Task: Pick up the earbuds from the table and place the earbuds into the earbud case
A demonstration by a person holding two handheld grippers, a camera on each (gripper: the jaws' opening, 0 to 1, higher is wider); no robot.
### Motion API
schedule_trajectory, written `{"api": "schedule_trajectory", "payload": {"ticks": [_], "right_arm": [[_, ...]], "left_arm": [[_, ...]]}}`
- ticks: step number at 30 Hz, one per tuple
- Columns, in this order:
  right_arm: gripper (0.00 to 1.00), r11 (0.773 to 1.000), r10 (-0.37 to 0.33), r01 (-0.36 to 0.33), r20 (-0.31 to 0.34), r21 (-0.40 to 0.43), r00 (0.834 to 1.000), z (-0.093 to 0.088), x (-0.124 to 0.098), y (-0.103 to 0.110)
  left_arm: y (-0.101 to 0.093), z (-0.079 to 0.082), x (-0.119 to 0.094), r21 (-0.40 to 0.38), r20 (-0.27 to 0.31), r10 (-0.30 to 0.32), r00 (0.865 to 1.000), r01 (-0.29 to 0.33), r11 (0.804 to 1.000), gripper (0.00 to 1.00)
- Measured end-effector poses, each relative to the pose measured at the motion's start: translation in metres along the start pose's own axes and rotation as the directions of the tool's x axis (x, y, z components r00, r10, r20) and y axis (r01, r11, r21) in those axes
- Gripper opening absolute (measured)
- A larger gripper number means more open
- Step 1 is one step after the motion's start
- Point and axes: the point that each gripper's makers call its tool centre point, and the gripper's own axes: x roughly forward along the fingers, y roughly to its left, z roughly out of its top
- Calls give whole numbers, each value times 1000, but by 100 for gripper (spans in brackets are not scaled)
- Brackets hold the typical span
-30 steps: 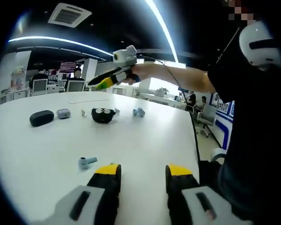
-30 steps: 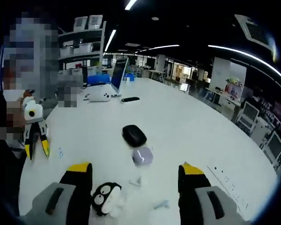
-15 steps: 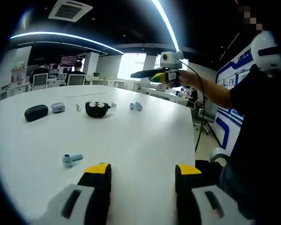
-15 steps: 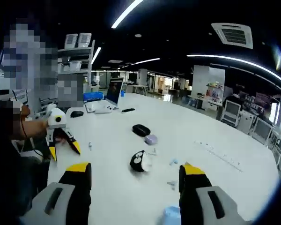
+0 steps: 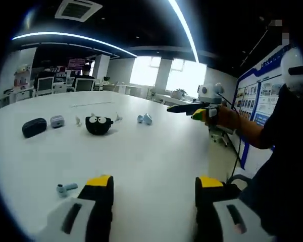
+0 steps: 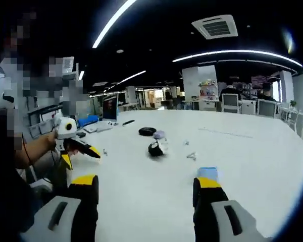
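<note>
1. In the left gripper view, the left claw (image 5: 154, 187) hangs over the white desk (image 5: 141, 151), its jaws spread wide and holding nothing.
2. A light-blue earbud (image 5: 65, 188) lies on the desk just left of that claw's left jaw.
3. Farther off stands a black case with cartoon eyes (image 5: 98, 124); left of it lie a small grey case (image 5: 56, 120) and a black oval case (image 5: 34, 127), right of it another blue earbud (image 5: 145, 119).
4. In the right gripper view, the right claw (image 6: 147, 187) is likewise open and empty above the desk.
</note>
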Motion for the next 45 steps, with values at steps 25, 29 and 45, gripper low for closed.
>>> {"api": "schedule_trajectory", "payload": {"ticks": [25, 29, 45], "right_arm": [[52, 941, -74, 26, -129, -338, 989, -3, 118, 8], [50, 920, -86, 18, -156, -391, 984, -1, 149, 5], [35, 912, -75, 19, -122, -409, 990, 16, 203, -5]], "left_arm": [[-5, -15, -14, -53, -14, 13, 1000, -14, 999, 67], [-6, -17, -18, -57, -9, 15, 1000, -15, 998, 67], [0, -28, -40, -83, -1, 49, 999, -49, 995, 67]]}}
